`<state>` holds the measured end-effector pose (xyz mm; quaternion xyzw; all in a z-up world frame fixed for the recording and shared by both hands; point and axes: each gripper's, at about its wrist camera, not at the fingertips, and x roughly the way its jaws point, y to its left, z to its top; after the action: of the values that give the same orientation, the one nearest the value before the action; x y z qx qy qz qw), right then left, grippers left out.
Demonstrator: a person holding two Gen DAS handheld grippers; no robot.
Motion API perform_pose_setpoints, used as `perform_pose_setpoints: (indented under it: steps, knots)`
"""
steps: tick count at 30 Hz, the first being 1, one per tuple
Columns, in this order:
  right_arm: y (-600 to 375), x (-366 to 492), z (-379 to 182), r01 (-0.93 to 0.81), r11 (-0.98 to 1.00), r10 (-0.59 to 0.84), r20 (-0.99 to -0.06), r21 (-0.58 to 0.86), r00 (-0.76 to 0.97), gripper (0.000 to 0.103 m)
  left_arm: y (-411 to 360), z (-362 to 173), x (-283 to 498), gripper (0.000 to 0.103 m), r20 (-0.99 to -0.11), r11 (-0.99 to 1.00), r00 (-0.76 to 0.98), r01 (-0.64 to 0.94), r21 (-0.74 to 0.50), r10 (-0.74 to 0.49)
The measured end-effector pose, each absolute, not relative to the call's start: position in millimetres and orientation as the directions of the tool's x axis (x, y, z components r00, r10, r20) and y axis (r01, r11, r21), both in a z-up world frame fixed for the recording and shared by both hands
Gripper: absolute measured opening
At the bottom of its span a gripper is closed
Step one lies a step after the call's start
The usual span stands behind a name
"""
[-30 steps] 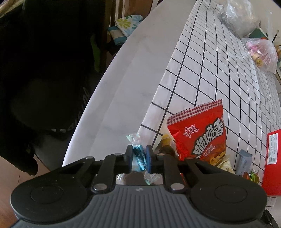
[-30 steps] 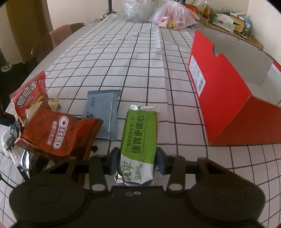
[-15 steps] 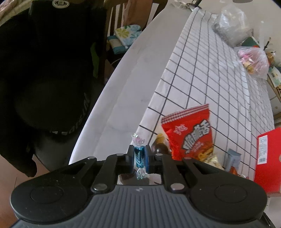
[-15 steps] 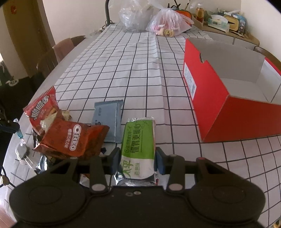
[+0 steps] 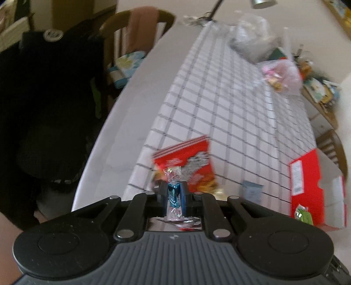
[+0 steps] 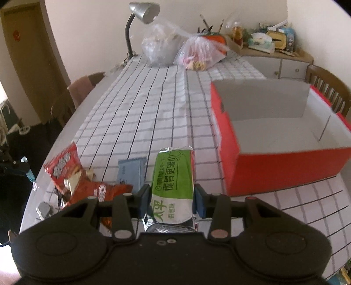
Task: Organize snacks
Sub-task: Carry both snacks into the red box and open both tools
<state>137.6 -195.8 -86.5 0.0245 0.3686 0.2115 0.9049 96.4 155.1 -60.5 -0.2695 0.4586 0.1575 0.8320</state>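
My left gripper (image 5: 173,196) is shut on a small blue wrapped candy (image 5: 173,195), held above the table's near left edge; it also shows far left in the right wrist view (image 6: 29,174). My right gripper (image 6: 172,200) is shut on a green and white snack pack (image 6: 173,182), lifted over the table. The open red box (image 6: 285,166) stands to the right, its grey inside showing nothing in it (image 5: 307,188). A red chip bag (image 6: 62,168), an Oreo pack (image 6: 103,190) and a grey-blue packet (image 6: 131,172) lie at the left.
Two clear plastic bags (image 6: 175,48) and a desk lamp (image 6: 142,15) stand at the table's far end. Chairs (image 6: 329,85) flank the checked cloth (image 6: 153,105). A dark jacket (image 5: 54,87) hangs over a chair on the left.
Both grippers have risen with their loads. The right gripper now looks into the red box from higher up; the left view has swung right, blurred by motion.
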Motion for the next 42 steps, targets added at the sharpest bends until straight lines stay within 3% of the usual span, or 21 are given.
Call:
perform_pose_setpoints:
  steps: [19,34,42]
  knots:
    - [-309,188,-54,-0.297,0.939,0.341,-0.599,0.176,0.724,0.04,-2,0,184,0.011,-0.804,0.917,0.579,-0.234,-0.324,-0.137]
    - [-389,266,-79,-0.286,0.95,0.297,-0.652,0.125,0.698,0.04,-144,7,272,0.011,-0.827,0.952,0.522,-0.087,-0.293,-0.206]
    - [-396,302,-101,-0.329,0.937,0.314,-0.695,0.116,0.647,0.04,-197,-19,314,0.011,-0.869,0.968,0.459,-0.064,-0.241,-0.186]
